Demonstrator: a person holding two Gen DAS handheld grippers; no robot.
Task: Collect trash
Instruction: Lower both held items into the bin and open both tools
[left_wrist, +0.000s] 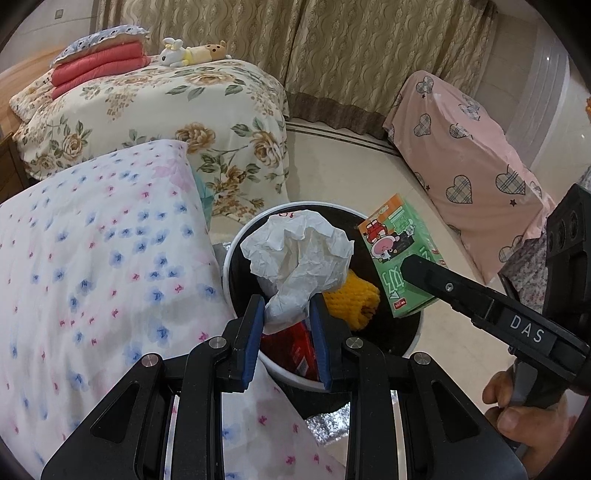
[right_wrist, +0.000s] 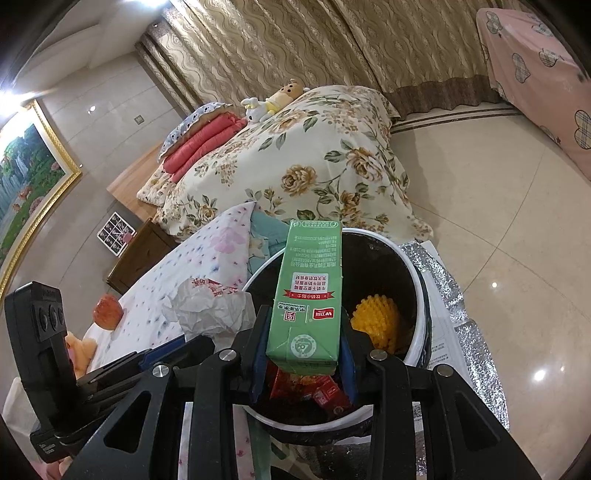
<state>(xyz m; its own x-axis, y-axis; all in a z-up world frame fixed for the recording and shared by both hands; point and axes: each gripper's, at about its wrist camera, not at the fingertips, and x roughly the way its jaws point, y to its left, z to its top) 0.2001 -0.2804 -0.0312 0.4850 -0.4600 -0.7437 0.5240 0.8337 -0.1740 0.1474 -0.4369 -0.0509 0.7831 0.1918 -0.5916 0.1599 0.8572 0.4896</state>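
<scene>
My left gripper (left_wrist: 287, 314) is shut on a crumpled white paper (left_wrist: 299, 251), held over the round white trash bin (left_wrist: 236, 243). My right gripper (right_wrist: 303, 339) is shut on a green drink carton (right_wrist: 308, 291), also above the bin (right_wrist: 419, 266). In the left wrist view the carton (left_wrist: 399, 236) hangs at the bin's right side in the other gripper's fingers (left_wrist: 436, 277). Inside the bin lie a yellow foam net (left_wrist: 354, 299) and red wrappers (left_wrist: 291, 347). The right wrist view shows the crumpled paper (right_wrist: 207, 306) to the left of the carton.
A bed with a blue-and-pink flowered cover (left_wrist: 92, 266) borders the bin on the left; an apple (right_wrist: 108, 312) lies on it. A floral-quilted bed (left_wrist: 166, 110) stands behind. A pink heart-print covered piece (left_wrist: 461, 155) is at right. Silver foil mat (right_wrist: 469, 332) lies under the bin.
</scene>
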